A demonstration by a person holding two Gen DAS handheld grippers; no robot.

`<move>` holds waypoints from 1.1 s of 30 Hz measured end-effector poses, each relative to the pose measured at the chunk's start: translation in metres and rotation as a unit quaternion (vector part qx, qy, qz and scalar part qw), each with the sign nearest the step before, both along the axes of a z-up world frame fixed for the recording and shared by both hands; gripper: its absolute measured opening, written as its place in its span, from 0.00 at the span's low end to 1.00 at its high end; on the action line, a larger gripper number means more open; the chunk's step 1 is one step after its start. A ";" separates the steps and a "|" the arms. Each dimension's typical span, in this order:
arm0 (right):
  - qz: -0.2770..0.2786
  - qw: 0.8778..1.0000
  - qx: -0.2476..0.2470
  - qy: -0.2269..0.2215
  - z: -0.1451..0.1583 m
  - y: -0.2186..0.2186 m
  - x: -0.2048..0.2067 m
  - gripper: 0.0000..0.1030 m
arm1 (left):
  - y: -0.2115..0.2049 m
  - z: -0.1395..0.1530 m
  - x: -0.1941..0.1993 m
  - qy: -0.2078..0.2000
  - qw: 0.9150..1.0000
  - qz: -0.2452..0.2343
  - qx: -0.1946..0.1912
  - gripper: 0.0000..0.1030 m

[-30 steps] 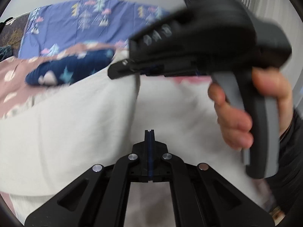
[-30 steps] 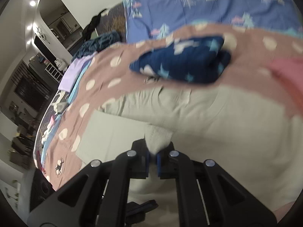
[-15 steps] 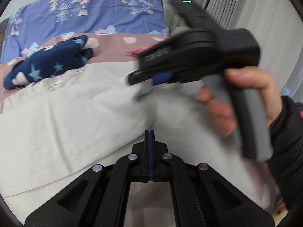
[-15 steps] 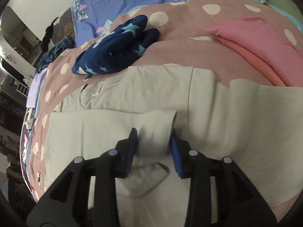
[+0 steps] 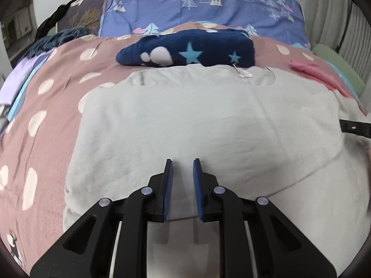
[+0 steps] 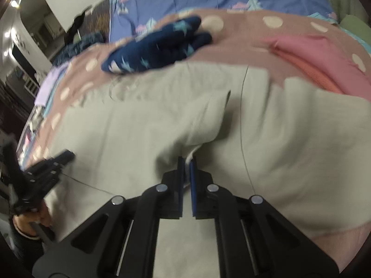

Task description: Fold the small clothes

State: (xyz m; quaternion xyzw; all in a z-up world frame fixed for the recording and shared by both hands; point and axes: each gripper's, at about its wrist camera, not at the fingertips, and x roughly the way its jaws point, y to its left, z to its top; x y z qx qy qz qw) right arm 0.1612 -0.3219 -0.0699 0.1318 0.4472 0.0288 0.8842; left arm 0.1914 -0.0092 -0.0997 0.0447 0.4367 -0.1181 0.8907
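A pale grey garment (image 5: 208,120) lies spread on the pink polka-dot bed cover (image 5: 41,125), with one part folded over itself. My left gripper (image 5: 182,164) hovers over its near edge, jaws open, holding nothing. In the right wrist view the same garment (image 6: 150,125) fills the middle. My right gripper (image 6: 186,162) has its jaws nearly together with a bit of the grey cloth between them. The left gripper (image 6: 44,169) shows at the left edge of that view, blurred.
A folded navy star-print garment (image 5: 190,48) lies just beyond the grey one. A pink garment (image 6: 320,55) lies to the right. A blue tree-print pillow (image 5: 199,4) sits at the head. A lilac cloth (image 5: 16,81) lies far left.
My left gripper has opened and let go of the cloth. The right gripper has left the middle of the left view and closed on a fold of the grey garment.
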 end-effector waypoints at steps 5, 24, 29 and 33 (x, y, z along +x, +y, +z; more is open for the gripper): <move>-0.068 0.996 -0.055 0.036 0.000 -0.018 -0.027 0.09 | 0.011 -0.003 0.002 -0.016 1.000 0.003 0.017 0.25; -0.011 0.991 -0.129 0.033 -0.037 0.040 0.007 0.32 | 0.128 0.001 0.021 0.000 0.992 0.122 -0.041 0.36; -0.025 0.996 -0.082 0.026 -0.030 0.029 0.002 0.48 | 0.129 0.000 0.054 0.037 0.987 0.079 -0.133 0.37; -0.020 0.995 -0.097 0.015 -0.039 0.032 0.000 0.50 | 0.127 -0.008 0.096 0.047 0.983 0.104 -0.144 0.38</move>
